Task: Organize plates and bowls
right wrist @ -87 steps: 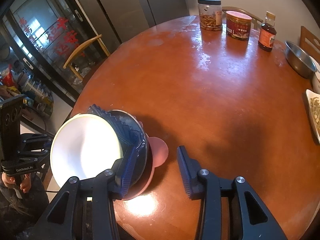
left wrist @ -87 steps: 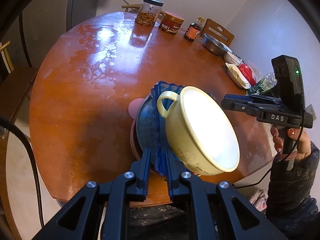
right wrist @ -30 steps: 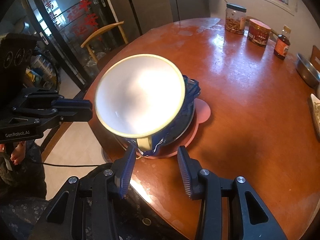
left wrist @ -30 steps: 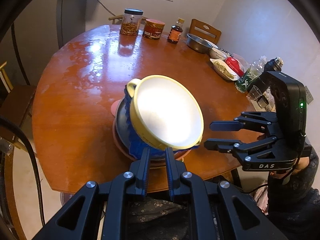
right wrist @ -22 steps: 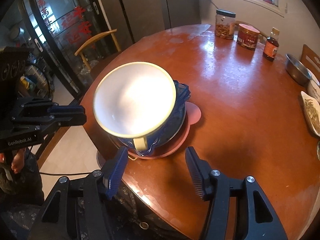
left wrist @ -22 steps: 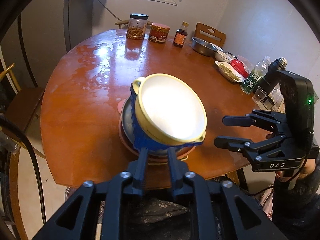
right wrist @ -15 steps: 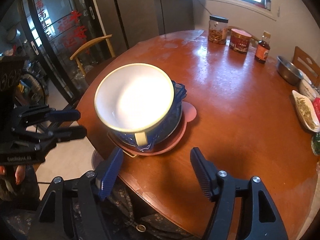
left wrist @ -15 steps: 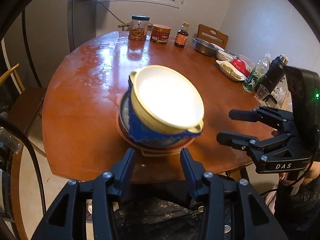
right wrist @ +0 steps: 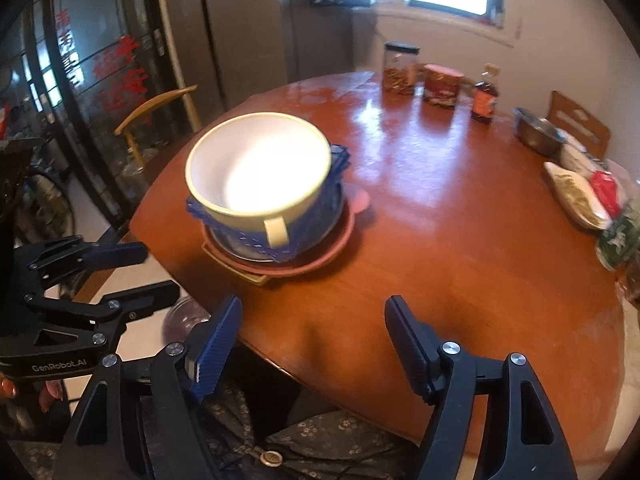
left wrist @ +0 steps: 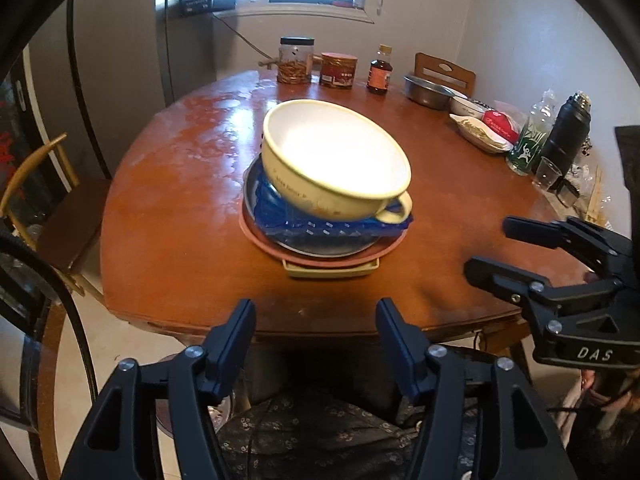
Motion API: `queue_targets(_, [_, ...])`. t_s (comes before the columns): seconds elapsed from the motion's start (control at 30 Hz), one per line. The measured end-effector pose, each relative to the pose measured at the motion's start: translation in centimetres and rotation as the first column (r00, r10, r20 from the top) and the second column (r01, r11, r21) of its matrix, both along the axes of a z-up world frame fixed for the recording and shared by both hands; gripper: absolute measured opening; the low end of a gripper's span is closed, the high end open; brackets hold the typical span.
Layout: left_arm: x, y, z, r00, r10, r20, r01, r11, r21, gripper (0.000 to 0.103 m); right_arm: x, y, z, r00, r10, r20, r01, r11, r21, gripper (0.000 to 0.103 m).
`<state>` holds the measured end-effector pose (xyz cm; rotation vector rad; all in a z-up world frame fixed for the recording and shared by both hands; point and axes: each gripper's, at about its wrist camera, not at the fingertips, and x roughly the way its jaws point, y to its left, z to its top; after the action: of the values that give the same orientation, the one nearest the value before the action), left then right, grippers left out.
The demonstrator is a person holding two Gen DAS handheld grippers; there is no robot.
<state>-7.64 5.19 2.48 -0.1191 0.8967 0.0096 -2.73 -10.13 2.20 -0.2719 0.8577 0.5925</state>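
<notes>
The stack sits at the centre of both views, near the front edge of the round wooden table (left wrist: 168,216). On top rests a cream two-handled bowl (left wrist: 336,160) with a white inside, tilted rather than level, one loop handle (left wrist: 394,210) facing the lower right in the left wrist view. It sits in a blue ribbed plastic dish (left wrist: 320,226), which lies on a metal plate (left wrist: 250,196), then a pink plate (left wrist: 256,236), and under that a yellowish rectangular tray (left wrist: 330,272) showing only at its near edge.

The left gripper (left wrist: 316,338) is spread wide and holds nothing, short of the table edge at the bottom of its view. The right gripper (right wrist: 314,338) is likewise wide apart and empty, hanging below the stack.

The cream bowl looks like enamel or glazed ware: stiff, smooth, probably slippery and liable to chip, with moderate weight. Being tilted, it may rock or slide if nudged. Its thin rim or the loop handle seems the best place to pinch. The blue dish looks light and somewhat flexible; its ribbed wall should grip well. The flat plates offer only their rims.

Writing: "DAS" is legible on the right gripper's body in the left wrist view, "GenRobot.AI" on the left gripper's body in the right wrist view. Small print on the bowl's side is too small to read. Red characters on the glass door (right wrist: 80,80) at upper left are not legible, nor are the jar and bottle labels at the table's far edge.
</notes>
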Motion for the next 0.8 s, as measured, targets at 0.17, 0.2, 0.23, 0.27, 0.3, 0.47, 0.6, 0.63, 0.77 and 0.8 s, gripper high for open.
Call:
queue_targets(0.17, [-1.1, -0.5, -0.4, 0.999, 0.024, 0.038, -0.025, 0.999, 0.036, 0.072, -2.0, -0.9, -0.8, 0.997, -0.059, 0.049, 0.059, 0.998, 0.004, 0.078])
queue_targets(0.2, [-1.5, -0.6, -0.5, 0.998, 0.037, 0.055, -0.039, 0.998, 0.04, 0.076, -2.3, -1.0, -0.9, 0.996, -0.066, 0.054, 0.066, 0.998, 0.007, 0.078])
queue_targets(0.23, [-1.7, -0.7, -0.6, 0.997, 0.041, 0.064, -0.044, 0.998, 0.045, 0.078, -2.8, -1.2, -1.1, 0.995, -0.078, 0.062, 0.078, 0.997, 0.01, 0.078])
queue_targets(0.27, [-2.0, -0.8, -0.9, 0.997, 0.05, 0.067, -0.053, 0.997, 0.05, 0.08, -3.2, -1.3, -1.2, 0.993, -0.09, 0.07, 0.089, 0.996, 0.009, 0.078])
queue_targets(0.3, [-2.1, -0.9, -1.1, 0.996, 0.056, 0.065, -0.059, 0.997, 0.046, 0.08, -3.6, -1.4, -1.3, 0.992, -0.096, 0.078, 0.096, 0.995, 0.01, 0.078])
queue_targets(0.47, [-2.5, -1.1, -2.0, 0.997, 0.068, 0.043, -0.071, 0.996, 0.052, 0.08, -5.0, -1.3, -2.3, 0.995, -0.084, 0.047, 0.083, 0.996, 0.021, 0.079])
queue_targets(0.6, [-2.5, -1.4, -2.3, 0.997, 0.065, 0.031, -0.066, 0.996, 0.056, 0.08, -5.4, -1.3, -2.5, 0.996, -0.08, 0.044, 0.079, 0.997, 0.018, 0.079])
queue_targets(0.63, [-2.6, -1.3, -2.3, 0.997, 0.066, 0.031, -0.068, 0.996, 0.057, 0.08, -5.4, -1.3, -2.5, 0.996, -0.08, 0.044, 0.079, 0.997, 0.022, 0.079])
queue_targets(0.77, [-2.6, -1.1, -2.4, 0.997, 0.078, 0.029, -0.08, 0.995, 0.065, 0.08, -5.2, -1.7, -2.3, 0.994, -0.1, 0.045, 0.099, 0.995, 0.032, 0.079])
queue_targets(0.8, [-2.5, -1.0, -2.4, 0.996, 0.08, 0.027, -0.082, 0.994, 0.065, 0.08, -5.2, -1.8, -2.3, 0.994, -0.104, 0.045, 0.102, 0.994, 0.034, 0.079])
